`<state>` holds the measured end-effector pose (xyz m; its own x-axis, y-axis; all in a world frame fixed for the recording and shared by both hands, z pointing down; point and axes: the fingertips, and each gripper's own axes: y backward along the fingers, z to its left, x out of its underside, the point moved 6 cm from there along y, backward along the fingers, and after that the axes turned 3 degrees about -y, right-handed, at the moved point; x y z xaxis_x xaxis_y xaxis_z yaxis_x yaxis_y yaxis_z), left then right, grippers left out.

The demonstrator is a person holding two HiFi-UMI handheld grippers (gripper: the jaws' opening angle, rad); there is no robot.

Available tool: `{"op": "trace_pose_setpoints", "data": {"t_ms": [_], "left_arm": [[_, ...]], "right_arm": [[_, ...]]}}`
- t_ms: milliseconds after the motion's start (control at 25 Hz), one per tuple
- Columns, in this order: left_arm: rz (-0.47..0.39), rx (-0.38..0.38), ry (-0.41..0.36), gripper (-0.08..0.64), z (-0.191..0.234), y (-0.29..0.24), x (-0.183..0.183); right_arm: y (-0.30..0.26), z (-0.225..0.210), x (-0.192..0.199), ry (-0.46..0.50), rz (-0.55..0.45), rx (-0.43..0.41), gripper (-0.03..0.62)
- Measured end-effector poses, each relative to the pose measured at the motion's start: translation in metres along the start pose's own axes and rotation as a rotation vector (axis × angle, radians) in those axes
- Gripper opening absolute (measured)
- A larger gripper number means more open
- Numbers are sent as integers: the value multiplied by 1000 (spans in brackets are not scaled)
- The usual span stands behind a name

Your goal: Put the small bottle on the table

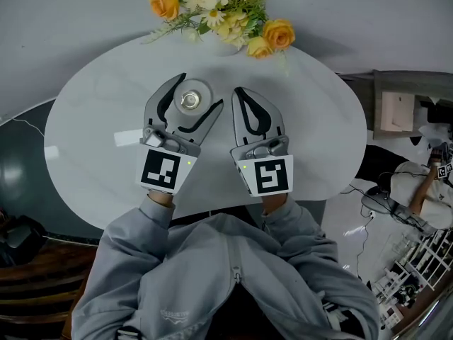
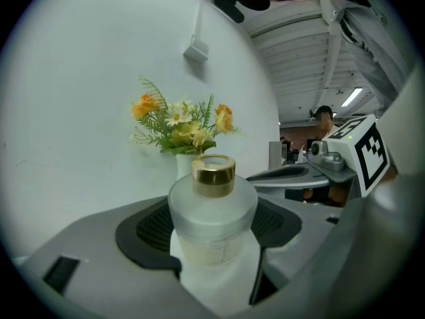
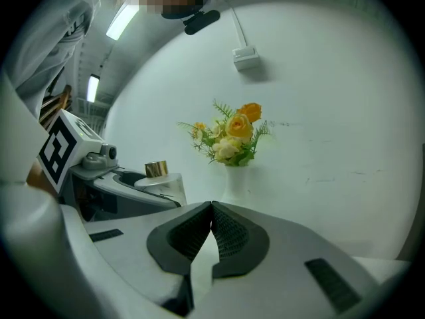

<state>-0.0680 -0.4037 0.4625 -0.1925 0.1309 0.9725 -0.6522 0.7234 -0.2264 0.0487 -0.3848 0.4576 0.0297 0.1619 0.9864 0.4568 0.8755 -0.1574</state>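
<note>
On the person's side of the flower vase, which stands at the far edge of the white oval table, both grippers are held side by side above the tabletop. The left gripper lies directly in front of the vase, slightly to its left in the head view. Its jaws stand wide and clamp the small bottle between them. In the left gripper view, the dark ribbed pads bear on both sides of the frosted body, and the bottle stands upright with its gold-coloured neck uppermost. The vase is well apart behind it. Whether the bottle's base touches the table cannot be determined. The right gripper lies in front of the vase, slightly to its right. Its jaws are closed tip to tip with nothing between them.
</note>
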Motion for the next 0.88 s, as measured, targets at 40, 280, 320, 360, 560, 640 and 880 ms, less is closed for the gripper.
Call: {"op": "trace_pose_setpoints", "data": {"t_ms": [40,280,320,360,560,640,880], "left_arm": [[3,1,0,333,2,-3,3],[20,19,-24,333,7,-21,23],[22,22,-24,333,7,-23,26],[24,24,-23,333,7,-25,29],[35,34,-35,333,11,-34,42],[47,38,-45,333,11,-41,47],[72,49,-41,333,9,-52,58]], "right_arm": [[-2,-1,3,-2,3,3,26],[-14,-11,19,-9,16,20,27],[-16,-13,21,-9,18,21,26],[-17,-13,23,-9,20,22,26],[-26,-15,32,-1,28,21,27],[-30,-20,37,0,36,20,26],[-33,-26,50,2,58,16,27]]}}
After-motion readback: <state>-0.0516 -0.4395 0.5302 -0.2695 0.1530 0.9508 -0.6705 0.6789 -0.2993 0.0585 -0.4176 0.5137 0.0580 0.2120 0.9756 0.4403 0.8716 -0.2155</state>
